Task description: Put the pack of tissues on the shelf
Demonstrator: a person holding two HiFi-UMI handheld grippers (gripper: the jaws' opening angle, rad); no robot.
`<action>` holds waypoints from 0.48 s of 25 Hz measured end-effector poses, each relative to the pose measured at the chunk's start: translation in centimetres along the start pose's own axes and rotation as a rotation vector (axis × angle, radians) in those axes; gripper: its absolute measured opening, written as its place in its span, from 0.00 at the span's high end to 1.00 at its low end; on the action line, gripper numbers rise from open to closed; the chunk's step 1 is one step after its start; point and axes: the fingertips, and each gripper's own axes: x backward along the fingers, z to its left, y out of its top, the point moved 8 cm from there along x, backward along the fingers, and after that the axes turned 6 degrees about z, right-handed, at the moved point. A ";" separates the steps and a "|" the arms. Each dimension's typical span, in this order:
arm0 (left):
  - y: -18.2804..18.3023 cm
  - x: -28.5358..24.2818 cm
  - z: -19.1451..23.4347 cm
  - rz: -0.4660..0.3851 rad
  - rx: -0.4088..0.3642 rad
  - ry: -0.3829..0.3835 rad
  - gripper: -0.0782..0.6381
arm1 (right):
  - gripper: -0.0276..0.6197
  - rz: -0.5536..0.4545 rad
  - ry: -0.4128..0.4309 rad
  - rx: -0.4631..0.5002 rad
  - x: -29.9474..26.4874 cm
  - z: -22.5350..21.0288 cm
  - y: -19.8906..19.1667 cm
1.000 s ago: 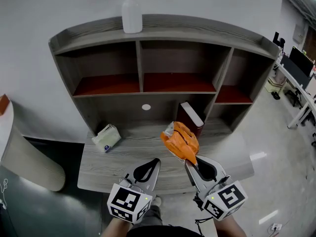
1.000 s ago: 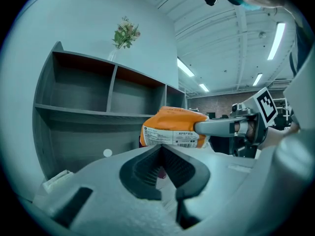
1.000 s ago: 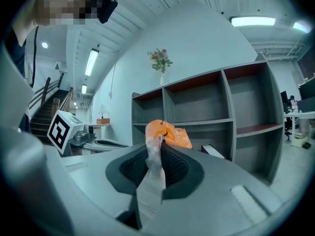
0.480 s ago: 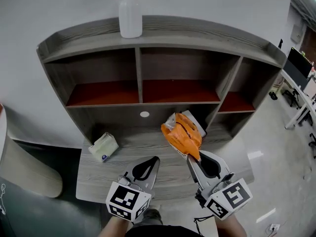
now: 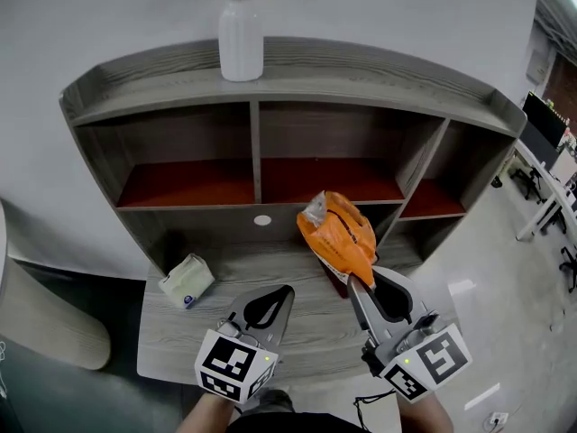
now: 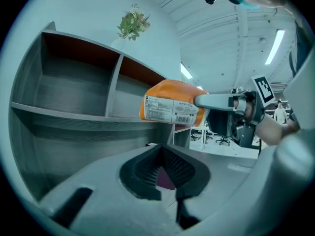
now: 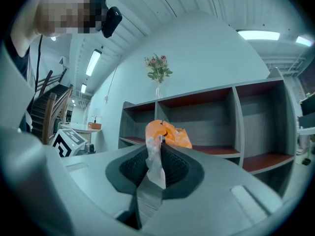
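Note:
An orange plastic pack (image 5: 338, 237) with a white printed label hangs in the air in front of the shelf unit (image 5: 315, 67), level with its lower middle opening. My right gripper (image 5: 357, 283) is shut on the pack's crimped end; in the right gripper view the pack (image 7: 167, 133) sticks up from between the jaws of that gripper (image 7: 156, 155). My left gripper (image 5: 285, 290) is shut and empty, low over the desk (image 5: 180, 341). In the left gripper view the pack (image 6: 172, 107) shows to the upper right, beyond the left gripper (image 6: 165, 156).
A small pale green tissue pack (image 5: 187, 280) lies on the desk's left side. A white vase (image 5: 241, 48) stands on the shelf's top board. The red shelf boards (image 5: 194, 183) hold nothing. A dark box behind the orange pack is mostly hidden. Office desks stand at the far right (image 5: 550, 142).
My right gripper has carried the orange pack a little up and to the right, nearer the shelf. The left gripper has stayed low over the desk. The view has shifted slightly.

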 end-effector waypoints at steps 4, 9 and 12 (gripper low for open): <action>0.5 -0.4 0.7 -0.002 -0.005 -0.007 0.90 | 0.87 -0.014 -0.006 0.012 -1.0 -0.6 0.8; 0.9 -0.7 2.1 -0.006 -0.005 -0.002 0.90 | 0.87 -0.022 -0.008 0.022 -2.8 -1.3 1.4; 0.9 -1.0 3.0 -0.006 0.000 0.004 0.90 | 0.87 -0.019 -0.012 0.025 -4.0 -1.9 1.5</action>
